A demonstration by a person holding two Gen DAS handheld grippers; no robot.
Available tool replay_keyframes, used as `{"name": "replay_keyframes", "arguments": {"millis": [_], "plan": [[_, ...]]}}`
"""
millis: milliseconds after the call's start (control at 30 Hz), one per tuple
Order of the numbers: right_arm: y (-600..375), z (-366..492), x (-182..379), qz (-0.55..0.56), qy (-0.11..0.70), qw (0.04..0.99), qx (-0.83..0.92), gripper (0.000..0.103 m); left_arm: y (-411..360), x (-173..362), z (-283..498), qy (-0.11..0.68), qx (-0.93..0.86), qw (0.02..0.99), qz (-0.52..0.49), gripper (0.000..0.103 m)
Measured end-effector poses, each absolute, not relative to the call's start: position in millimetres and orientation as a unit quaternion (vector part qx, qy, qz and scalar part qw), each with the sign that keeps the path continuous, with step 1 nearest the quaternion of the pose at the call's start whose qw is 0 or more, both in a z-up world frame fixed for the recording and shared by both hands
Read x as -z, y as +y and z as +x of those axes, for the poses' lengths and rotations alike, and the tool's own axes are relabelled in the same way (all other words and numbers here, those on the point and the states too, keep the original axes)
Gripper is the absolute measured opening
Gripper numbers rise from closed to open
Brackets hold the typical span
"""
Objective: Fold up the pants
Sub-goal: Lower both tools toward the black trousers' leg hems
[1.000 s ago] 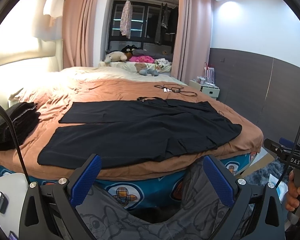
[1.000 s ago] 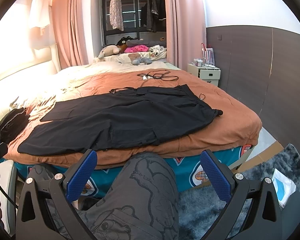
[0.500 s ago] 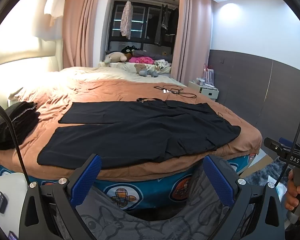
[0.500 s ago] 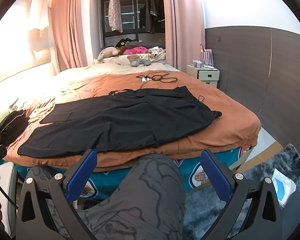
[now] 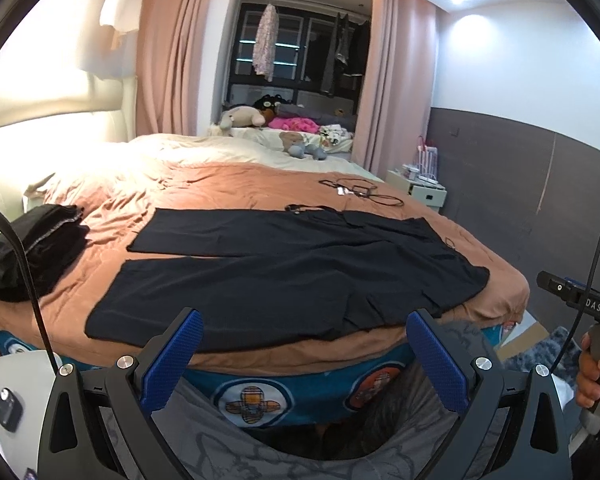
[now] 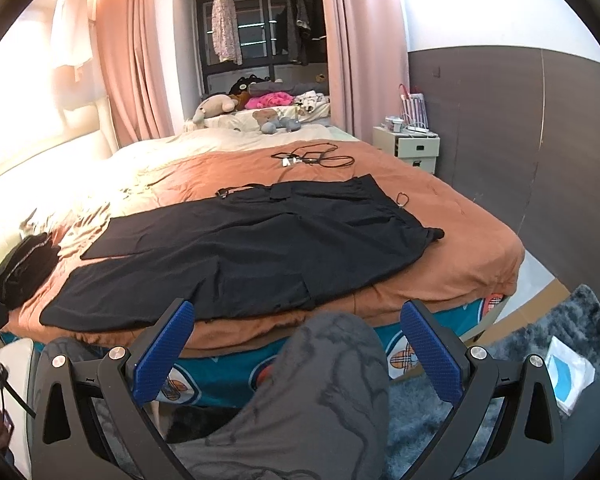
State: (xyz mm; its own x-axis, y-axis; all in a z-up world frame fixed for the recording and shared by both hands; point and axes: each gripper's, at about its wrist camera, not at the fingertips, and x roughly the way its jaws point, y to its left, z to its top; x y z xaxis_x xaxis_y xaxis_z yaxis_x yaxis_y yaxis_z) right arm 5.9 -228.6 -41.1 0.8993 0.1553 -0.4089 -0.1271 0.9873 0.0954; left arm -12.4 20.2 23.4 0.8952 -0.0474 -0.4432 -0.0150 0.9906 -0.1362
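Note:
Black pants (image 5: 292, 268) lie flat across the orange bedspread (image 5: 228, 184), legs to the left, waist to the right, near the bed's front edge. They also show in the right wrist view (image 6: 260, 252). My left gripper (image 5: 304, 356) is open and empty, held before the bed's front edge, short of the pants. My right gripper (image 6: 296, 348) is open and empty, held above my grey-trousered knee (image 6: 324, 392), also short of the bed. The right gripper's handle (image 5: 592, 320) shows at the right edge of the left wrist view.
A pile of dark folded clothes (image 5: 32, 256) sits at the bed's left end. Black cables (image 6: 312, 158) lie on the bed behind the pants. Plush toys (image 6: 256, 112) lie at the far end. A white nightstand (image 6: 408, 148) stands right of the bed, a grey rug (image 6: 540, 360) below.
Both grippers have drifted slightly, so the bed and pants sit a little differently in view. Both stay open and empty. The pants have not moved.

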Motion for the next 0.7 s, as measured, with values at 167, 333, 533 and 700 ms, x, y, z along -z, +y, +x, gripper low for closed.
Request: {"name": "replay_keyframes", "arguments": {"millis": [167, 333, 533, 700], "plan": [[-230, 32, 25, 0.036, 0.204, 0.975, -0.082, 0.103, 43, -35, -3, 0.237, -0.017, 0.968, -0.079, 0.103], [-227, 57, 22, 0.037, 0.204, 0.974, -0.091, 0.103, 74, -36, -3, 0.244, -0.060, 0.964, -0.087, 0.103], [-228, 83, 28, 0.045, 0.213, 0.972, -0.088, 0.103, 106, -32, 1, 0.252, -0.094, 0.958, -0.096, 0.103], [-230, 102, 28, 0.048, 0.224, 0.971, -0.068, 0.103, 128, -30, 16, 0.254, -0.114, 0.955, -0.107, 0.099]]}}
